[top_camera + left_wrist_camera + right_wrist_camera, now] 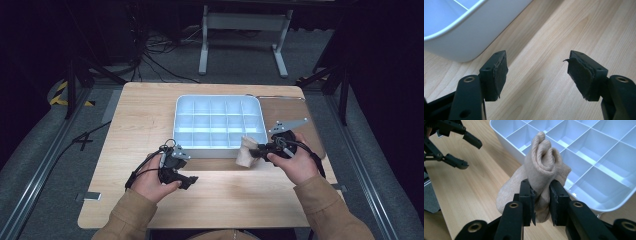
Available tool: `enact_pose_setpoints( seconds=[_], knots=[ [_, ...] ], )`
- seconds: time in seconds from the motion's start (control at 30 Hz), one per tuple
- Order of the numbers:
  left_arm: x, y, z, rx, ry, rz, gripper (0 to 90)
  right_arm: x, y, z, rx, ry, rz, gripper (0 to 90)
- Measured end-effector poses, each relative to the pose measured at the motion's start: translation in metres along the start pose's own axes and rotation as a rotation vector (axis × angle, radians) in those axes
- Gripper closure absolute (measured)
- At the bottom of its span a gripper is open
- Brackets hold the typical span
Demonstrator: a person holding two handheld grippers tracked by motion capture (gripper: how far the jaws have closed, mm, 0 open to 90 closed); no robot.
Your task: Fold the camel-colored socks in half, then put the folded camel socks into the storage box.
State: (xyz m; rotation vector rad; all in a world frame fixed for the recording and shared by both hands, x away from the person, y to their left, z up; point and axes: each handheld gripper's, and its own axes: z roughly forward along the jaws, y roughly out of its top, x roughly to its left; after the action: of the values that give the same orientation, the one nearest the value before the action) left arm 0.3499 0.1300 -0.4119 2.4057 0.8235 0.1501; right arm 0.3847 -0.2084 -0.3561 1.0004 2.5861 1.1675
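Beige sock, pinched in the right gripper beside the tray rim, could snag there or slip loose; the left gripper hangs open over the table.

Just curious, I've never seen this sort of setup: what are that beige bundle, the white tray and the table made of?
The beige bundle looks like soft knitted fabric, probably a rolled sock: fine ribbing, rounded folds, matte. The white tray seems moulded plastic: smooth, slightly glossy, thin dividers, rounded corners. The table shows pale wood grain, though it could be laminate or veneer.
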Motion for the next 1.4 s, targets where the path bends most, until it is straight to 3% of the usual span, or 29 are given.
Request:
enact_pose_setpoints(
  seconds=[0.27,0.5,0.77,1.03,1.23,1.4],
  knots=[
    [0.002,0.001,0.001,-0.017,-0.002,-0.006,33.0,-0.015,0.008,-0.005,-0.008,-0.041,0.011,74.9],
    [0.004,-0.002,0.003,-0.001,-0.003,-0.009,33.0,-0.028,0.014,-0.005,-0.012,-0.049,0.028,74.9],
    [0.005,-0.004,0.002,0.001,0.001,-0.019,32.8,-0.047,0.025,-0.004,-0.018,-0.091,0.009,74.4],
    [0.007,-0.006,0.003,-0.001,0.001,-0.029,32.7,-0.065,0.032,0.001,0.028,-0.138,0.007,74.4],
    [0.008,-0.009,0.002,0.012,0.002,-0.031,32.6,-0.076,0.034,0.008,0.049,-0.147,0.007,74.3],
    [0.008,-0.010,0.001,0.010,0.010,-0.036,32.6,-0.076,0.035,0.013,0.095,-0.168,-0.019,74.3]
  ],
)
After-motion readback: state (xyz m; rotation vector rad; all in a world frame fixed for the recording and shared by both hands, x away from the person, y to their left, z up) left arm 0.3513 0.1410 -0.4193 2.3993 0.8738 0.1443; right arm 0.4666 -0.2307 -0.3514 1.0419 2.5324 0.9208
